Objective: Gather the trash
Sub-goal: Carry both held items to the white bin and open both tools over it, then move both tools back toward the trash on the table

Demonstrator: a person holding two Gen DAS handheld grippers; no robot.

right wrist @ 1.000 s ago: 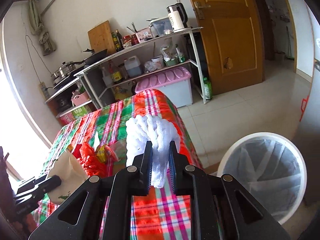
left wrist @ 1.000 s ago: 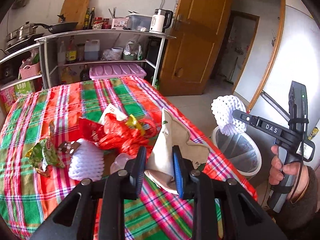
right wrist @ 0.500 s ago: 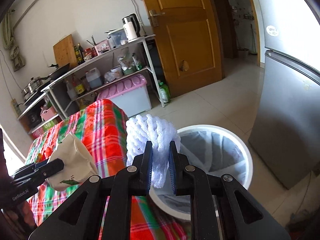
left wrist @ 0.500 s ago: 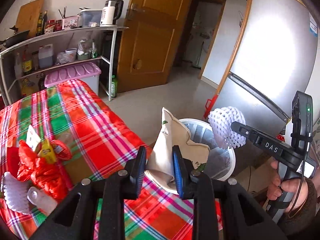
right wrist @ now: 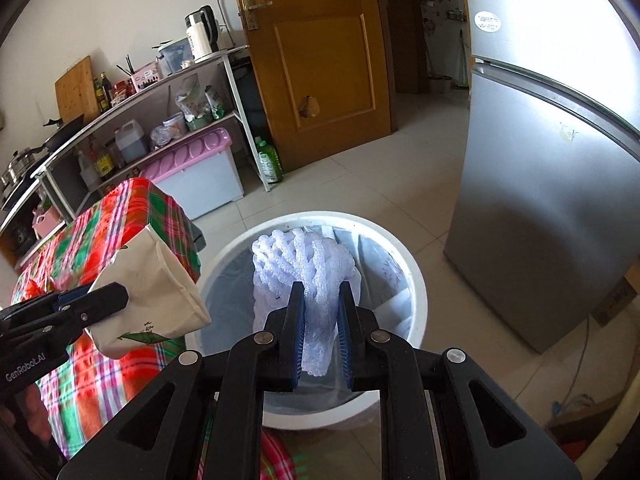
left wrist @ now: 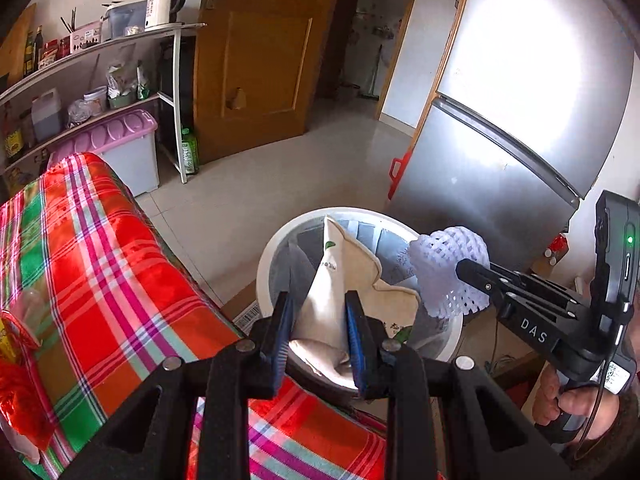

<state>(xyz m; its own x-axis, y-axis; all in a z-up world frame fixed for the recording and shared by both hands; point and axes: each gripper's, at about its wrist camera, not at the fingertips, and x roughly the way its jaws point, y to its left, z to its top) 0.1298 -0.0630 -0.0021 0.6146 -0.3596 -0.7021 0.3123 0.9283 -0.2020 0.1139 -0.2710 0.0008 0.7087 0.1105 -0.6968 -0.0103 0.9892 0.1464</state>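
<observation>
Both claws are over the white bin [right wrist: 416,292] beside the counter [left wrist: 100,264]: left claw [left wrist: 318,334] clamps a beige pouch [left wrist: 332,292], right claw [right wrist: 320,330] pinches white foam netting [right wrist: 308,264].

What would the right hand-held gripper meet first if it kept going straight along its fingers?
Probably the liner inside the white trash bin: the right hand-held gripper, shut on the white foam net, points into its open mouth, though depth is unclear.
</observation>
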